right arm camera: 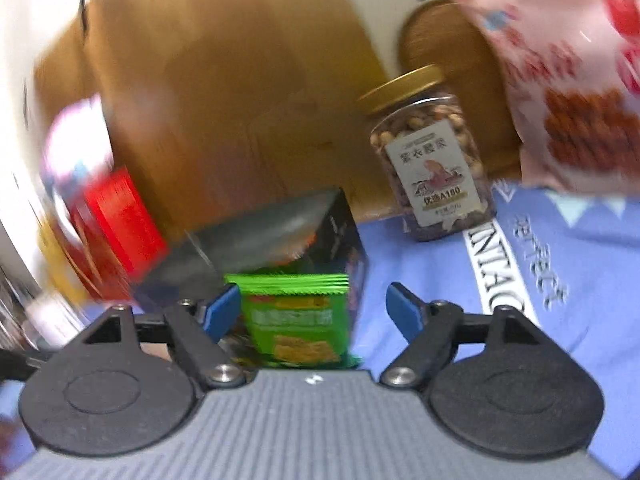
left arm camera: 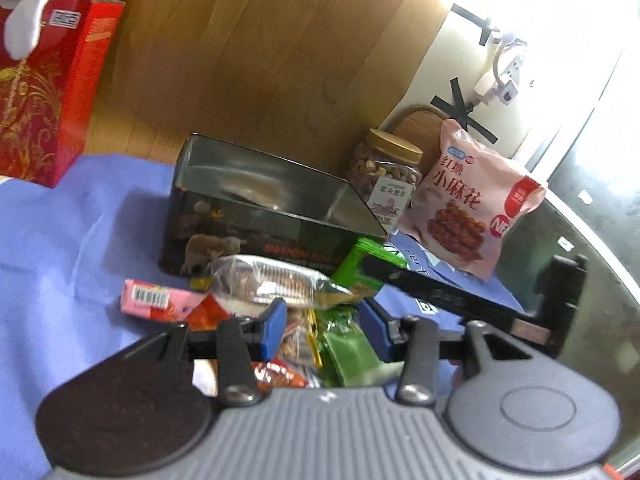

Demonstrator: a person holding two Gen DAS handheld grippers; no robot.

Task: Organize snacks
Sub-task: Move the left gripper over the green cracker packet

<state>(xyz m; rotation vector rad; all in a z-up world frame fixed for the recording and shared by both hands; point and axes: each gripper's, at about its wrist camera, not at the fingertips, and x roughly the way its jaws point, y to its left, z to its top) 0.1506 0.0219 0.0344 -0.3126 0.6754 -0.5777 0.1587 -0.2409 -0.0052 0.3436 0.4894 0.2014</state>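
Observation:
A dark open tin [left arm camera: 256, 204] stands on the blue cloth [left arm camera: 72, 248]; its inside looks bare. In front of it lies a pile of snack packets: a clear pack of brown biscuits [left arm camera: 272, 280], a pink packet [left arm camera: 156, 300], green packets [left arm camera: 352, 348]. My left gripper [left arm camera: 322, 328] is open, its blue pads either side of the pile. My right gripper [right arm camera: 316, 312] is open above a green cracker packet [right arm camera: 296, 320] that lies between its pads beside the tin [right arm camera: 280, 236]. The right view is blurred by motion.
A nut jar with a gold lid [left arm camera: 386, 176] [right arm camera: 428, 160] and a pink bag of twisted snacks [left arm camera: 468, 200] [right arm camera: 568, 80] stand at the back right by a wooden board. A red gift box [left arm camera: 44, 92] stands at the back left. The right gripper's black body [left arm camera: 460, 300] crosses the left view.

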